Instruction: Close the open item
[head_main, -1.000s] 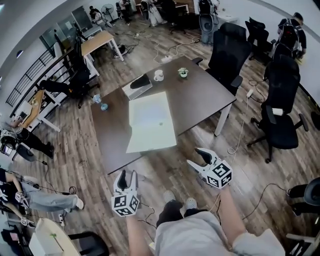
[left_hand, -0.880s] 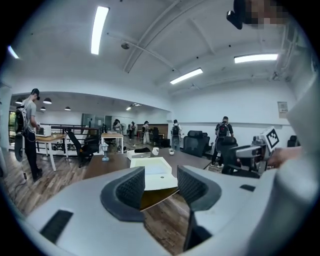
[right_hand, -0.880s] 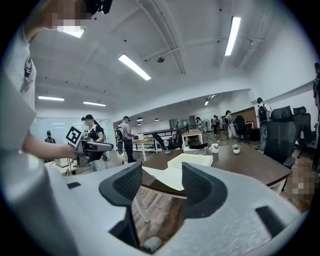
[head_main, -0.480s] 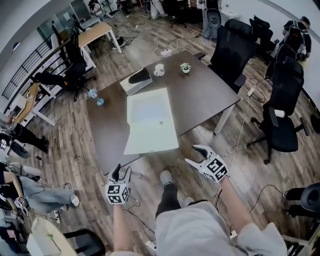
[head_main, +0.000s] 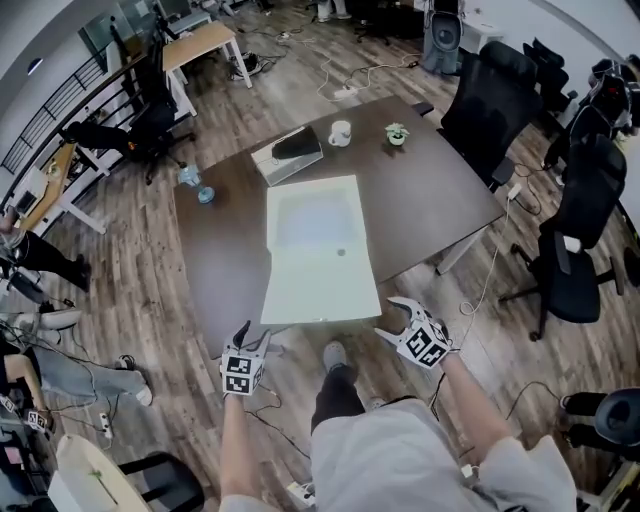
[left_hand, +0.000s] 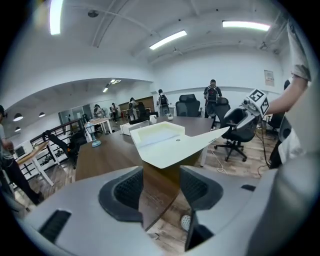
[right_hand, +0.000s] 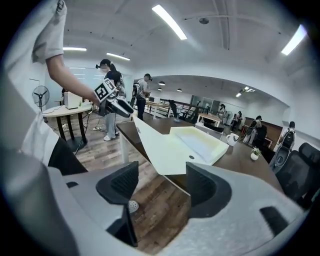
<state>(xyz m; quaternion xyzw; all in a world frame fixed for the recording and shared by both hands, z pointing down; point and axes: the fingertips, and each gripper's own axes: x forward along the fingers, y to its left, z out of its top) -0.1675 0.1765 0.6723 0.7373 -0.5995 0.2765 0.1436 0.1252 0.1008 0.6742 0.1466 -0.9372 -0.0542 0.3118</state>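
Note:
A flat white box (head_main: 318, 220) lies open on the dark brown table (head_main: 430, 200); its lid (head_main: 322, 288) is folded out toward me and reaches the table's front edge. My left gripper (head_main: 252, 336) hangs just short of the lid's near left corner, and its jaws have just been opening with nothing between them. My right gripper (head_main: 386, 317) stands off the near right corner, its jaws also just opened wider and empty. The left gripper view shows the box (left_hand: 160, 137) straight ahead past the left gripper (left_hand: 160, 187). In the right gripper view the box (right_hand: 190, 142) lies beyond the right gripper (right_hand: 160, 187).
Behind the box stand a white mug (head_main: 341, 132), a small potted plant (head_main: 397, 133) and a grey box (head_main: 290, 152) with a black thing on it. A bluish bottle (head_main: 193, 183) is at the table's left. Black office chairs (head_main: 490, 100) and floor cables lie to the right.
Both grippers have sunk and come in toward the table's front edge, by the lid's near corners. Their jaws stand a little wider. The table now sits closer in view.

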